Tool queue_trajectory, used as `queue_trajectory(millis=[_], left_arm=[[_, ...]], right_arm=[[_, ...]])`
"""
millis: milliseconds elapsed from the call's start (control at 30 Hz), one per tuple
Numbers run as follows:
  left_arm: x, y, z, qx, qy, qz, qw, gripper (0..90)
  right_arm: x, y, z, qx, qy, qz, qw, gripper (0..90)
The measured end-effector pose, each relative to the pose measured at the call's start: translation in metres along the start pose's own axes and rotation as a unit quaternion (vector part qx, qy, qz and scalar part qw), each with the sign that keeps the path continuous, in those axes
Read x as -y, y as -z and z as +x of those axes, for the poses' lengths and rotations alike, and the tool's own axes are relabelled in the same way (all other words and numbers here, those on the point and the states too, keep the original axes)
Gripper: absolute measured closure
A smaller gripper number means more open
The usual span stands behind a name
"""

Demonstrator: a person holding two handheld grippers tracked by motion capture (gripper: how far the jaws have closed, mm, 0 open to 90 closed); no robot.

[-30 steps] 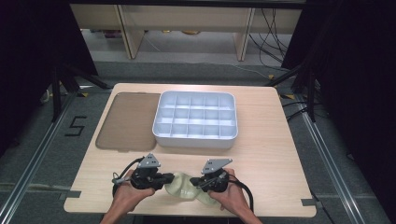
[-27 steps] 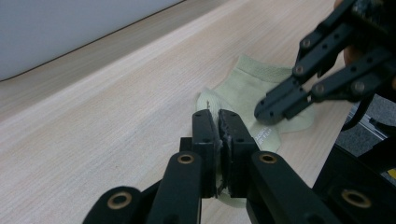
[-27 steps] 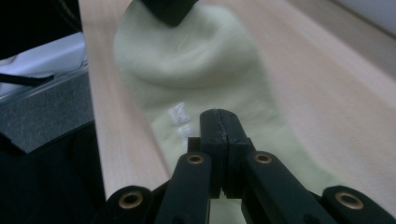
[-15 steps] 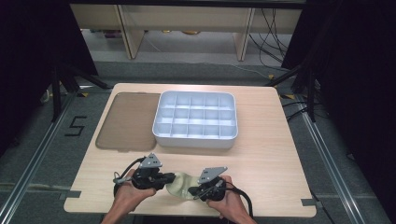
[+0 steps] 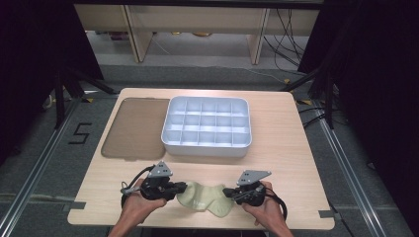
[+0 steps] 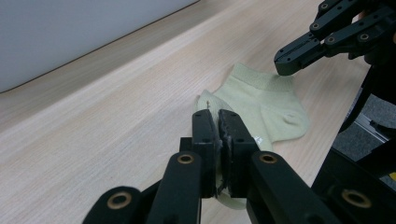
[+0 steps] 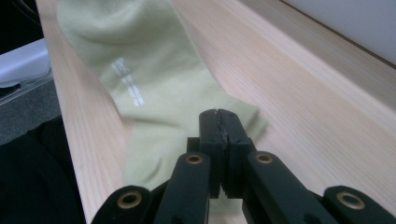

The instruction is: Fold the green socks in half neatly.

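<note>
A pale green sock (image 5: pixel 202 197) lies flat near the table's front edge, stretched between my two grippers. My left gripper (image 5: pixel 183 187) is shut on the sock's left end; in the left gripper view fabric (image 6: pixel 261 102) shows between and below its jaws (image 6: pixel 217 114). At the other end my right gripper (image 5: pixel 226 191) is shut too, seemingly with the sock's edge pinched. In the right gripper view the sock (image 7: pixel 140 79) runs away from the closed jaws (image 7: pixel 219 113). The right gripper (image 6: pixel 280 65) also appears over the cuff in the left gripper view.
A white tray (image 5: pixel 207 145) with several compartments stands in the middle of the wooden table (image 5: pixel 286 163). A flat brown lid (image 5: pixel 133 128) lies to its left. The sock sits close to the table's front edge.
The right gripper dipped toward the sock, then moved right. The sock, bunched a second ago, now lies drawn out flat between the grippers. The left gripper barely moved.
</note>
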State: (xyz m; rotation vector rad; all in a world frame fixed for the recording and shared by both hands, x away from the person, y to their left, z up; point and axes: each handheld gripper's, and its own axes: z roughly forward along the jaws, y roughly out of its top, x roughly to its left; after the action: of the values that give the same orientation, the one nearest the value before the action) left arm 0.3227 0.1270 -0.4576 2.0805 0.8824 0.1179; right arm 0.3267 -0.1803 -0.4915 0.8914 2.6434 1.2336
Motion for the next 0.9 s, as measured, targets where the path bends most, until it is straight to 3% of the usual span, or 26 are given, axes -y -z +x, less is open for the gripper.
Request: queue_trajectory(millis=[33, 167, 233, 300, 500, 900], left_arm=[[-0.002, -0.001, -0.001, 0.003, -0.006, -0.002, 1.0000, 85.2], [-0.005, -0.004, -0.006, 0.005, 0.001, -0.008, 1.0000, 85.2], [-0.009, -0.006, -0.010, 0.012, -0.006, -0.009, 0.9999, 85.2], [-0.011, -0.008, -0.012, 0.012, -0.012, -0.008, 0.9998, 85.2], [-0.024, -0.027, -0.025, 0.038, -0.016, -0.008, 0.9991, 85.2], [-0.030, -0.062, -0.038, 0.050, -0.023, 0.014, 0.9984, 85.2]], right_arm=[[0.003, 0.003, -0.005, 0.004, 0.013, 0.001, 0.9999, 89.5], [0.010, 0.004, -0.008, 0.010, 0.007, 0.020, 0.9997, 89.5], [0.016, -0.001, -0.011, 0.010, 0.012, 0.035, 0.9993, 89.6], [0.017, -0.002, -0.011, 0.009, 0.005, 0.035, 0.9993, 89.7], [0.016, -0.003, -0.012, 0.001, 0.001, 0.036, 0.9993, 89.7], [0.017, -0.003, -0.016, -0.010, -0.003, 0.032, 0.9994, 89.7]])
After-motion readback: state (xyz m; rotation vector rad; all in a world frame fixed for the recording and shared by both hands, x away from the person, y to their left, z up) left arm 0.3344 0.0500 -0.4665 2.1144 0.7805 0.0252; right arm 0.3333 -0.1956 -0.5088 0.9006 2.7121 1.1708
